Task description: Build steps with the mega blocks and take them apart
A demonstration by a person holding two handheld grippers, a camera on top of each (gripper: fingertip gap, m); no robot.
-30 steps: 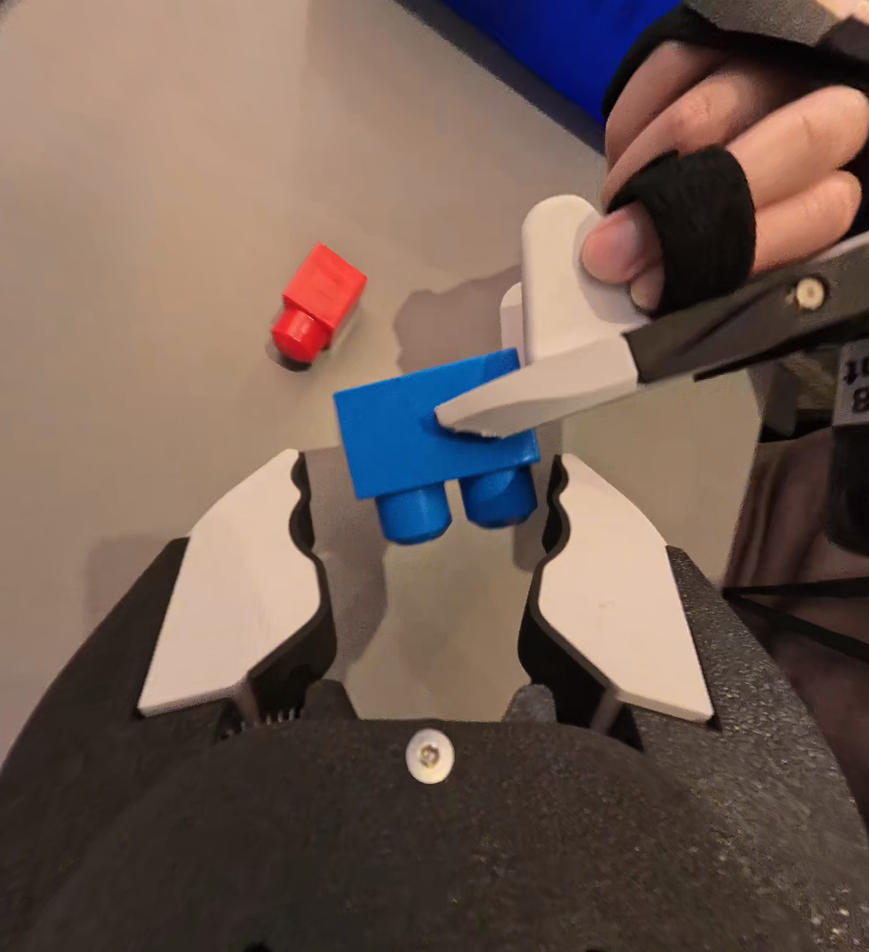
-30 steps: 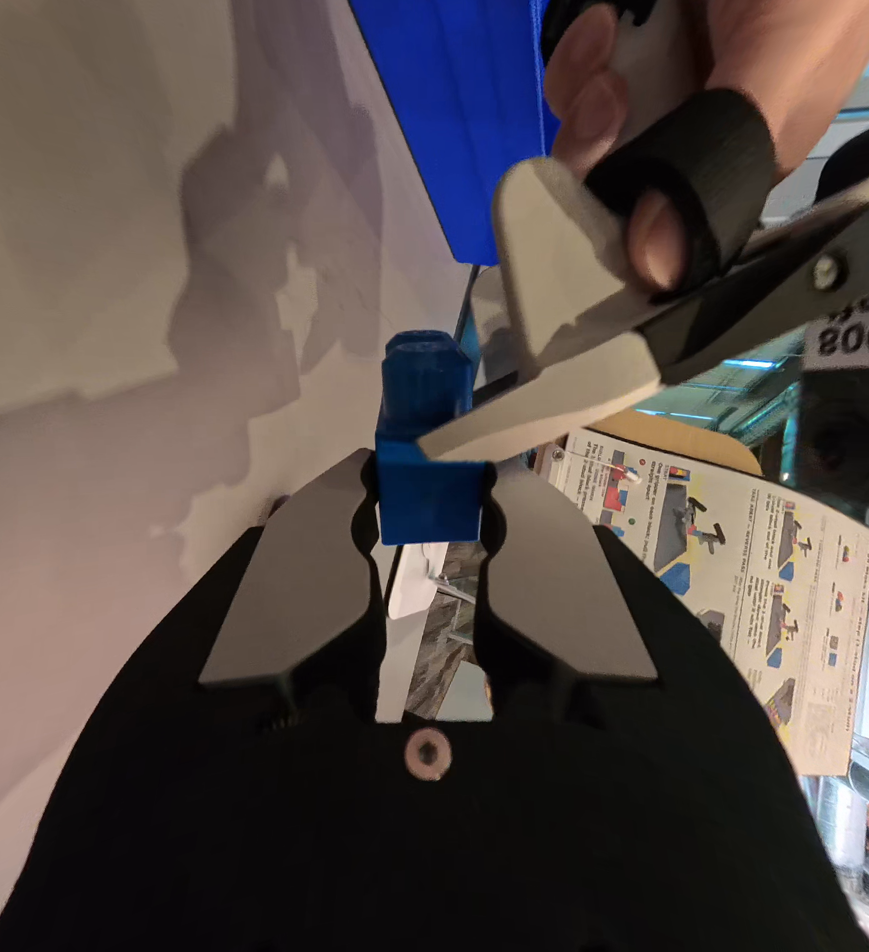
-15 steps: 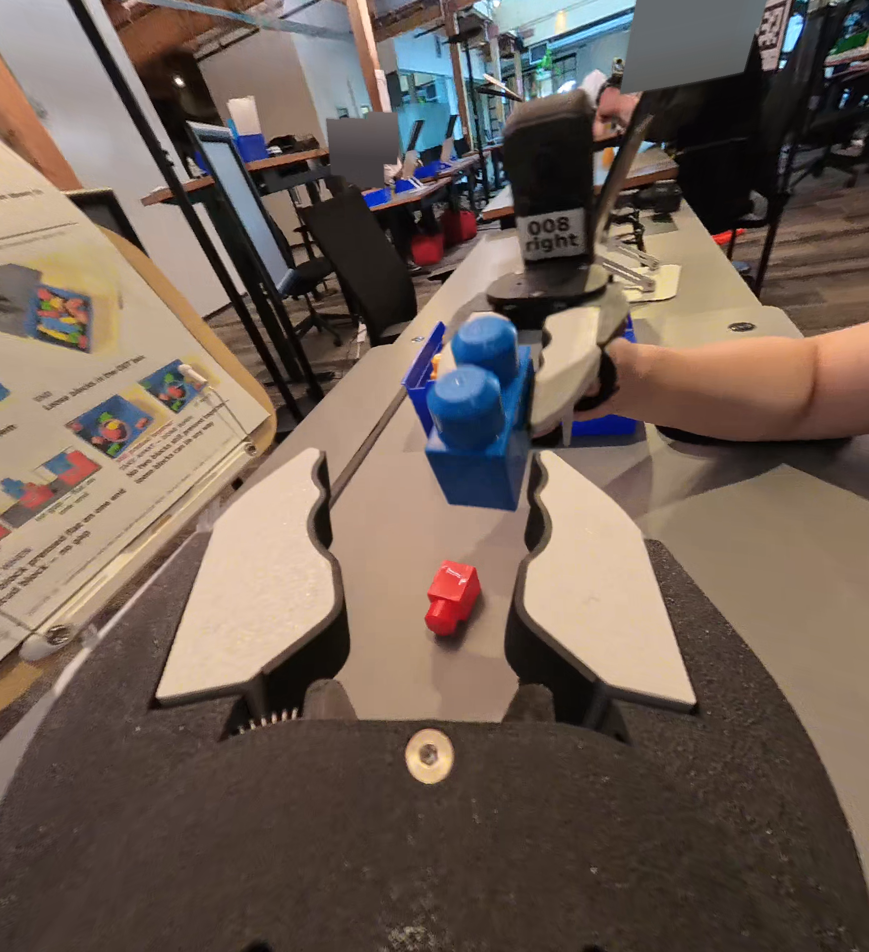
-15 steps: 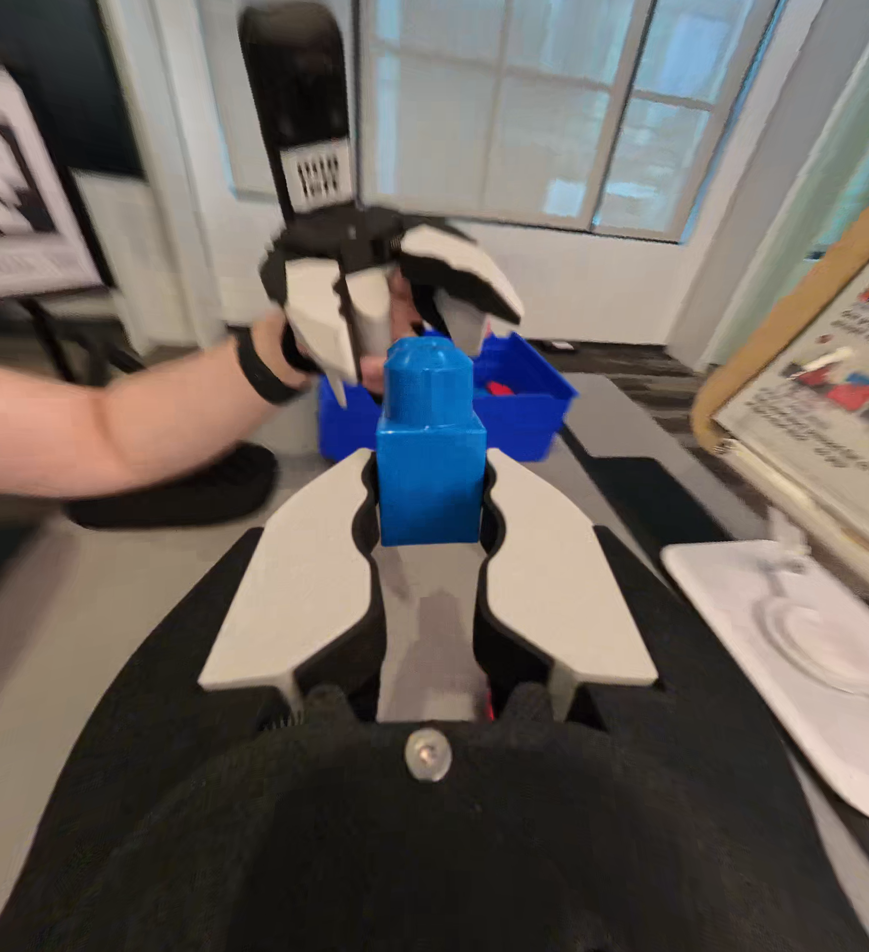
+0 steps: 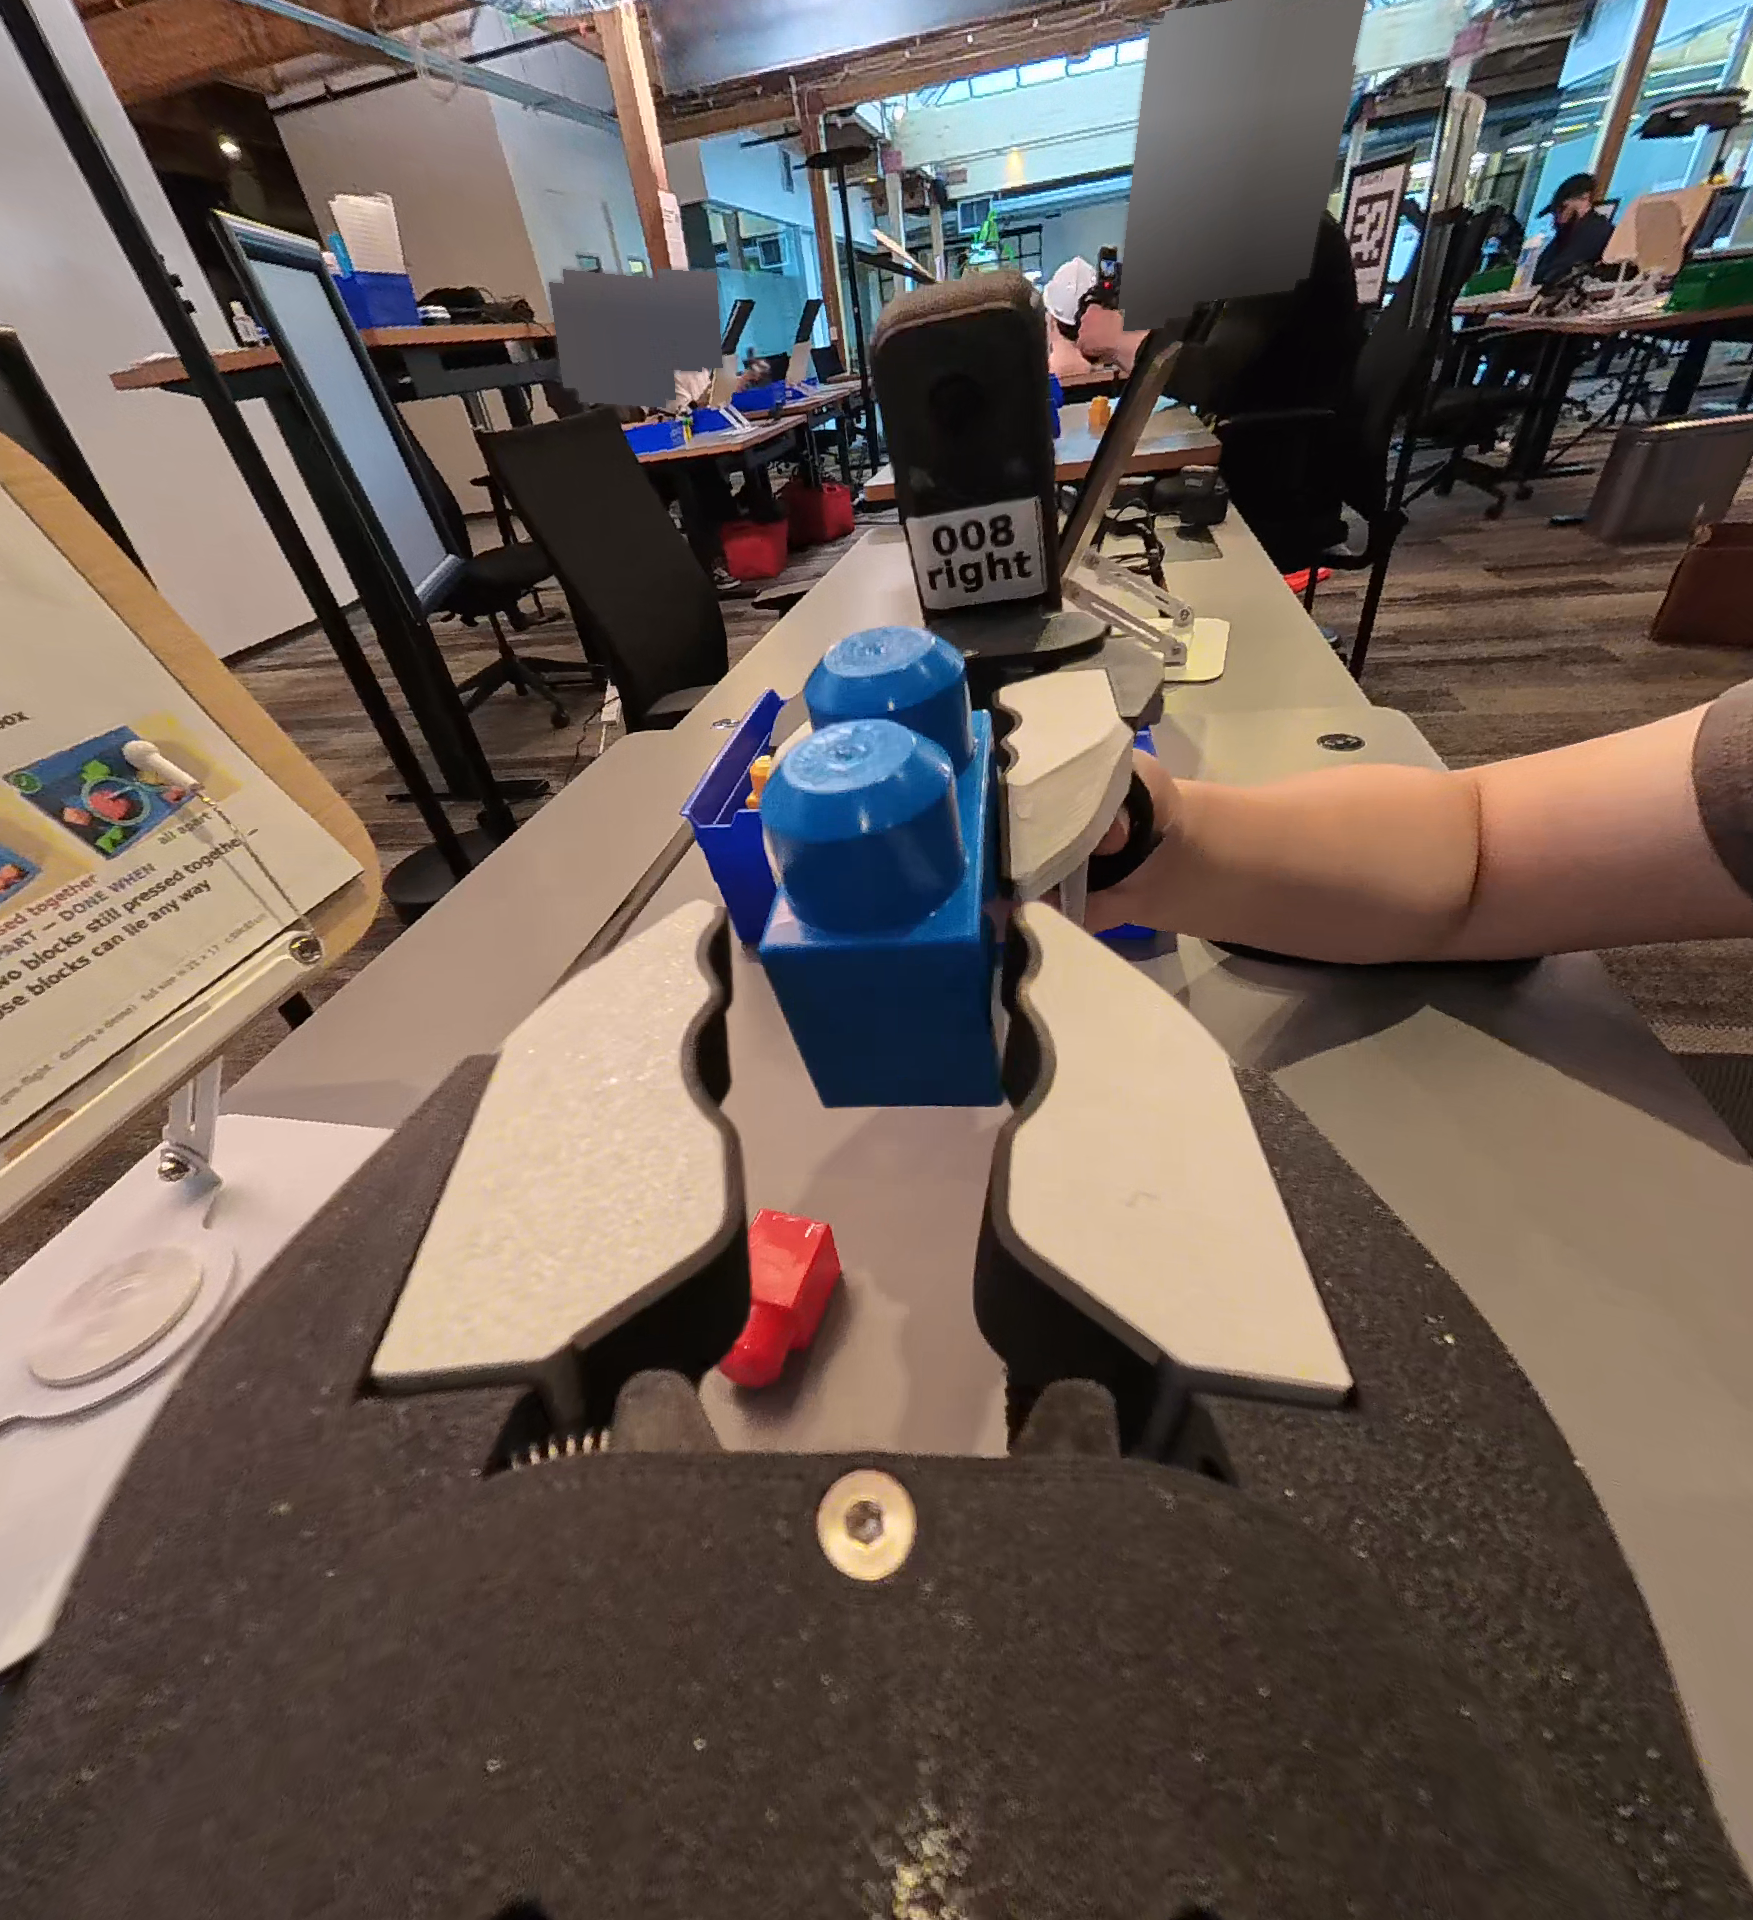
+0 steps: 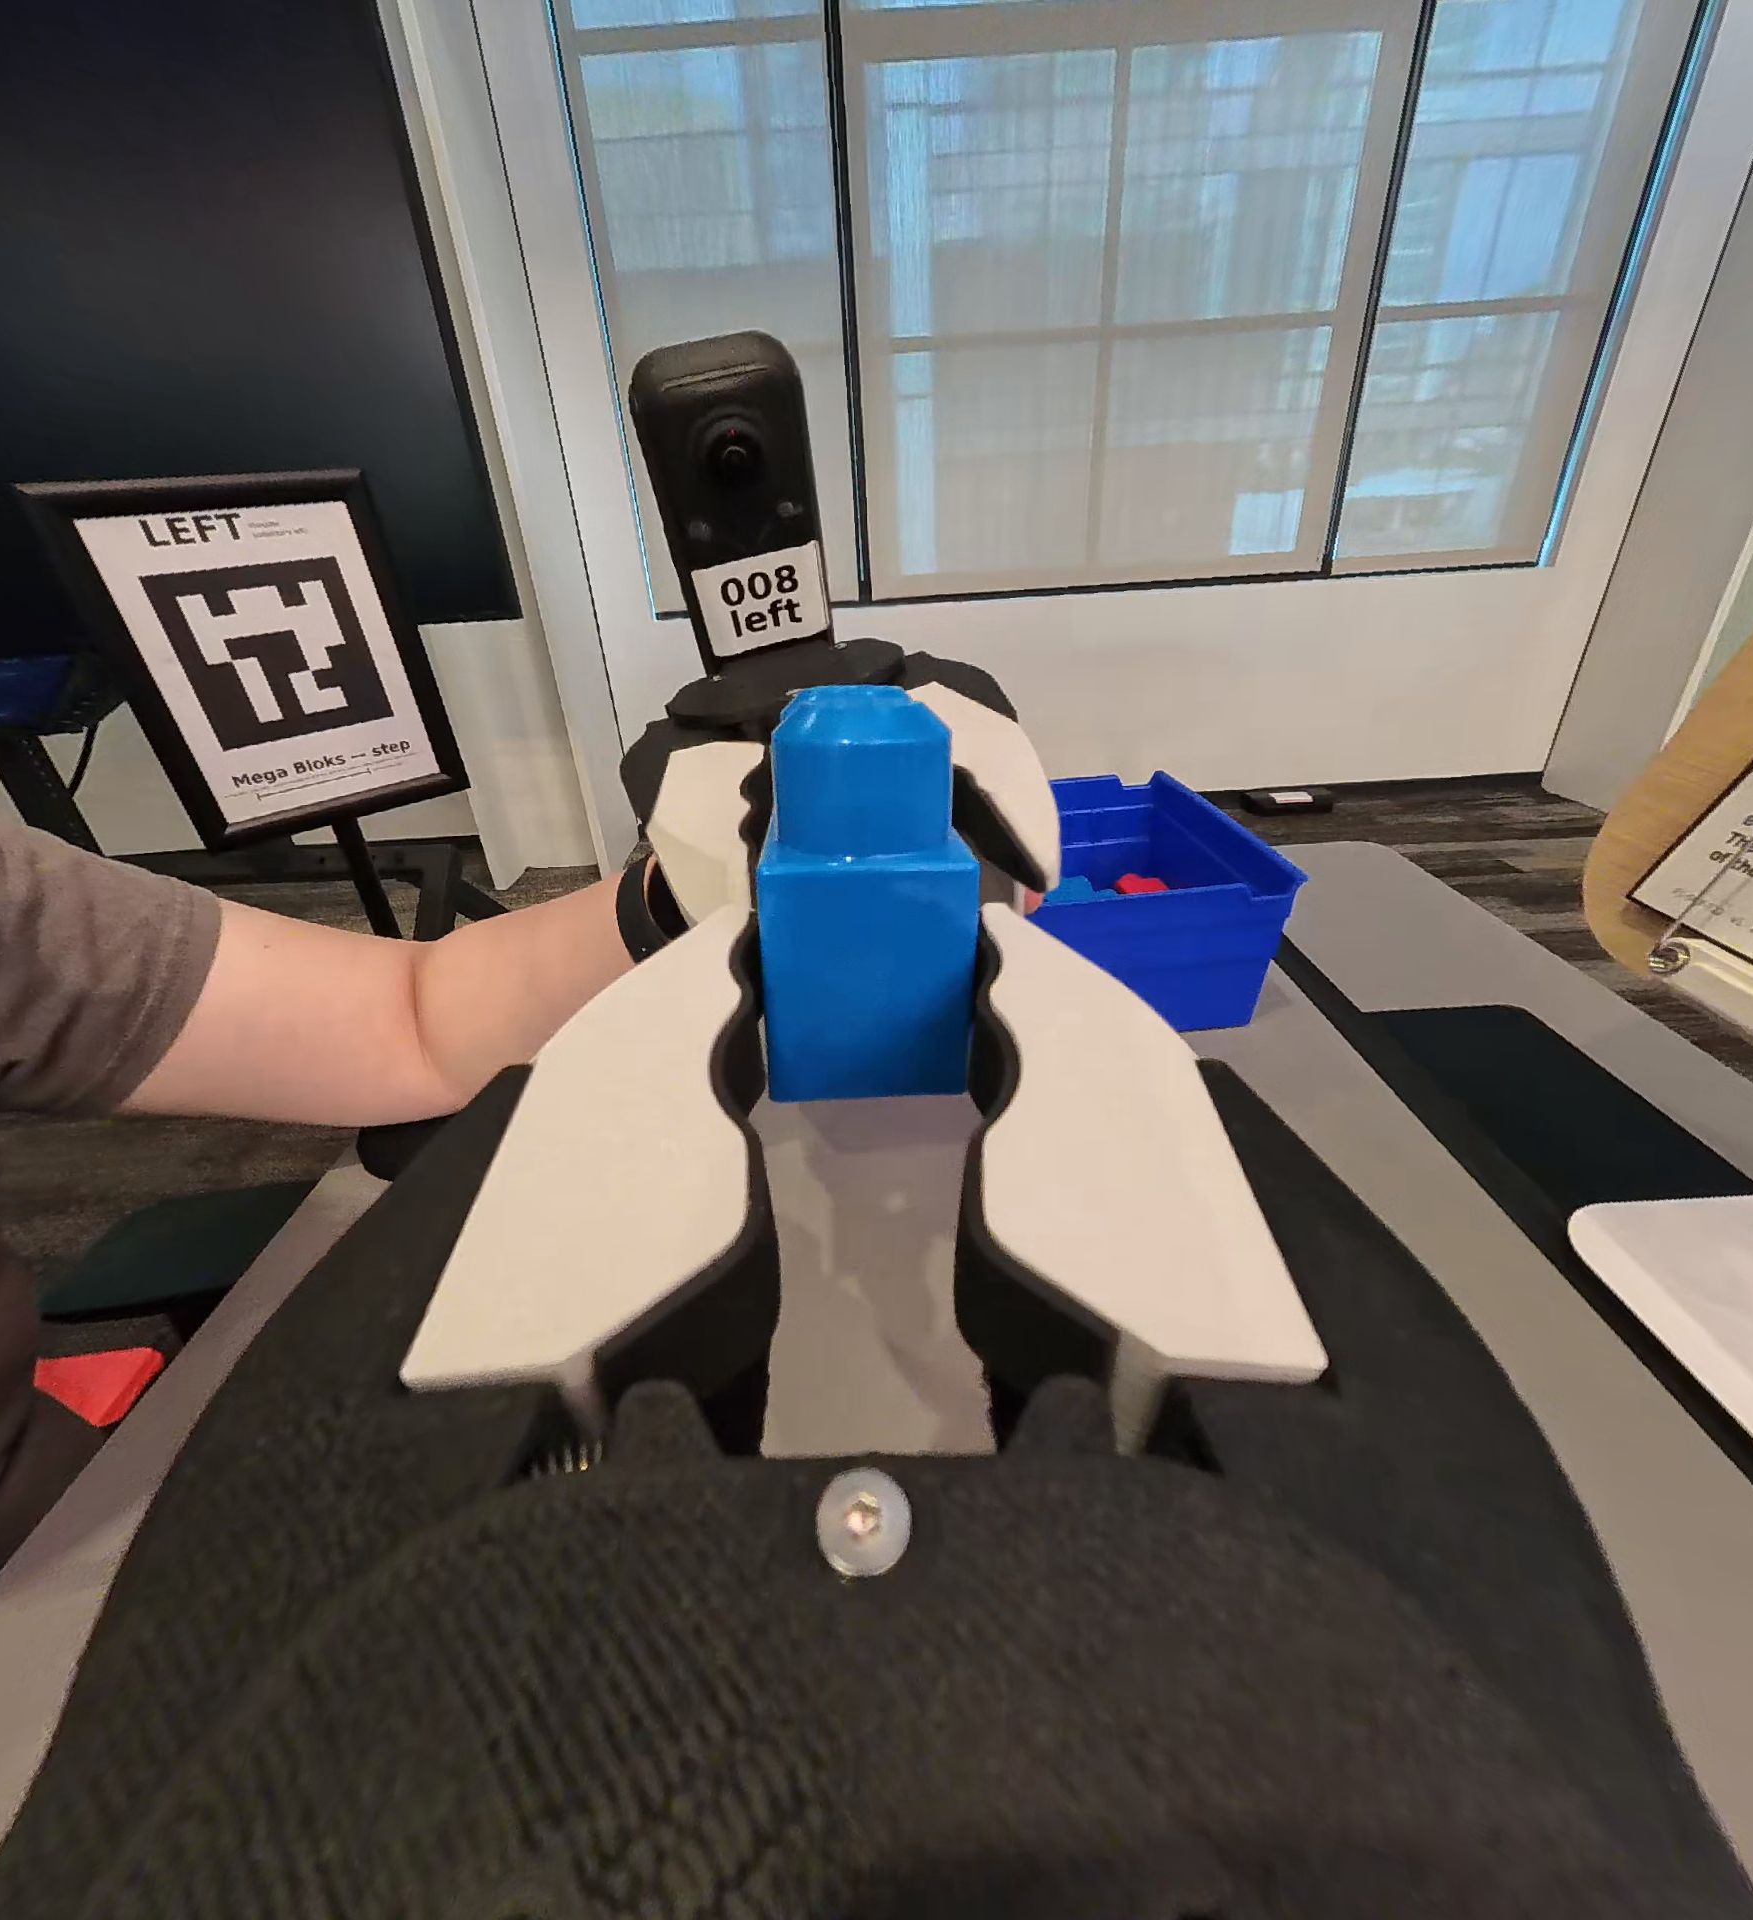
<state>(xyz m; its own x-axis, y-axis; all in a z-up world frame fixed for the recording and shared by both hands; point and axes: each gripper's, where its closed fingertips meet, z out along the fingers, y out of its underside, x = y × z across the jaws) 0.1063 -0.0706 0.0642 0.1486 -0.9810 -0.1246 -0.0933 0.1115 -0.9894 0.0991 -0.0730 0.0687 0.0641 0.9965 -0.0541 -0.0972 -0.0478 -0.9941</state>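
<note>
Left view: left gripper (image 5: 867, 977) spread wide, holding nothing; blue block (image 5: 887, 914) held in the air between its tips, red block (image 5: 784, 1294) on table below.

Right view: right gripper (image 6: 864, 971) clamps blue block's flat sides. Probably rigid, light, slick plastic. Bin (image 6: 1189, 935) far right holds red and blue blocks.

Blue block (image 5: 882, 935) glossy smooth plastic; red block (image 5: 784, 1294) likewise; table (image 5: 1423, 1226) matt grey.

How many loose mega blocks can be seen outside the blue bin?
2: a blue two-stud block gripped in the right gripper, and a small red block lying on the table. Others may be hidden.
</note>
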